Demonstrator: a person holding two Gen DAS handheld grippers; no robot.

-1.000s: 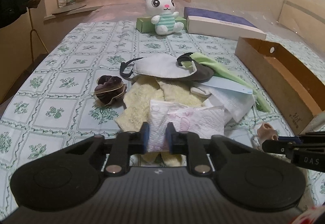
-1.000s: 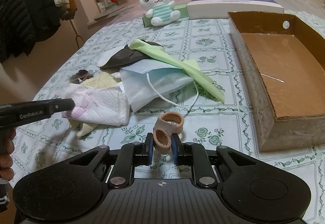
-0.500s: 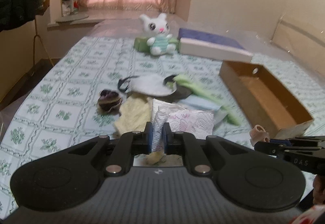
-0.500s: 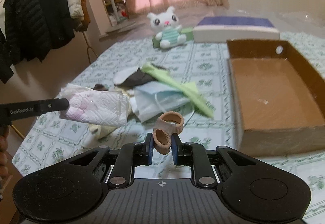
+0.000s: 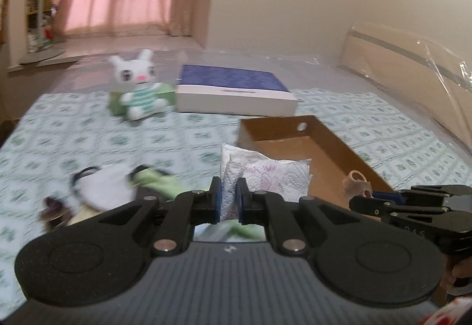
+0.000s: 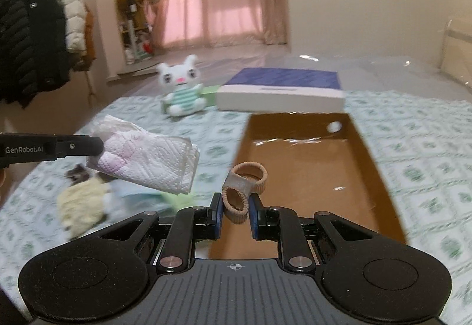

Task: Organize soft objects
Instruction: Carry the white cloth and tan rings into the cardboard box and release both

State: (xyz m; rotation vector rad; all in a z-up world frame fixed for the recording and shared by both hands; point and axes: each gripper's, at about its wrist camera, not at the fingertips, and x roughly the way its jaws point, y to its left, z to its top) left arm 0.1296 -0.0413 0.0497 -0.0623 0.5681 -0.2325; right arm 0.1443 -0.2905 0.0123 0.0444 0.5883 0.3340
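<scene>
**Two soft loads in the air near the box**

The left tool (image 5: pixel 227 199) is clamped on one corner of a folded tissue pack (image 5: pixel 265 177), a white quilted wad with a faint pink print inside thin clear wrap; the rest hangs unsupported beyond the pads. Held by so little, the pack could slide out or swing, and the slick wrap makes that more likely.

The right tool (image 6: pixel 234 211) is pinched on a beige ribbed band (image 6: pixel 244 186), a stretchy knit piece shaped as two joined loops, one gripped and one standing free above. The squashed loop could spring out if the grip loosens.

Both loads hover by the near end of the cardboard box (image 6: pixel 368 177), a shallow, stiff, brown tray with a round hole in its far wall. A release short of the rim would likely drop an item on the bed (image 6: pixel 427 154), whose sheet is a green floral check.

Left of the box lies a blurred pile: a fuzzy cream cloth (image 6: pixel 79 207), a white mask (image 5: pixel 103 186) and a lime-green strip (image 5: pixel 156 180). A plush rabbit (image 6: pixel 181 89) sits farther back.
</scene>
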